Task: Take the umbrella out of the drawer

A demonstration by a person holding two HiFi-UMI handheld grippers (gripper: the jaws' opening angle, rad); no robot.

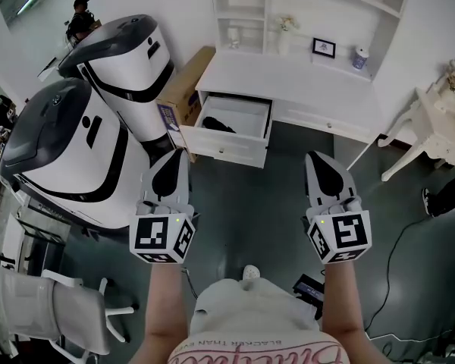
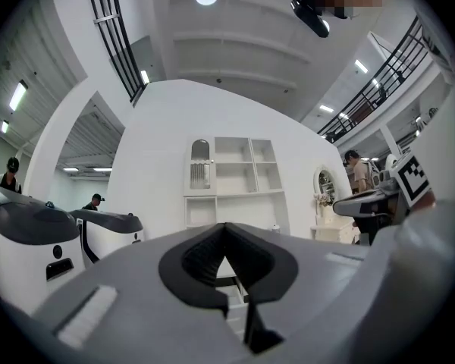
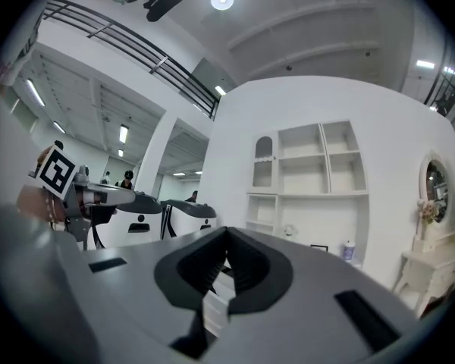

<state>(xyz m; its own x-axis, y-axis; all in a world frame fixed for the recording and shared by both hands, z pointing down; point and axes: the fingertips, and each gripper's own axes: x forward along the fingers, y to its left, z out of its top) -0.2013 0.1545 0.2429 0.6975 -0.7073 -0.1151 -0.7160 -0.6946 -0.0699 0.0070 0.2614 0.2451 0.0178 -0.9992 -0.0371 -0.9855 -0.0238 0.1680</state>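
The white desk [image 1: 288, 78] stands ahead in the head view, its left drawer [image 1: 227, 152] pulled open. A dark folded umbrella [image 1: 218, 125] lies inside the drawer. Both grippers are held out level over the grey floor, short of the drawer and apart from it. My left gripper [image 1: 176, 155] points at the drawer's left corner, its jaws together with nothing between them [image 2: 226, 227]. My right gripper [image 1: 316, 158] is off to the right of the drawer, also shut and holding nothing [image 3: 227, 232]. In both gripper views the desk's shelf unit [image 2: 235, 180] rises beyond the jaws.
Two large white-and-black machines [image 1: 68, 150] stand at the left, with a cardboard box [image 1: 183, 89] wedged against the desk. A white chair [image 1: 432, 127] is at the right and an office chair [image 1: 53, 309] at bottom left. A picture frame [image 1: 324, 48] and a cup [image 1: 359, 58] sit on the desk.
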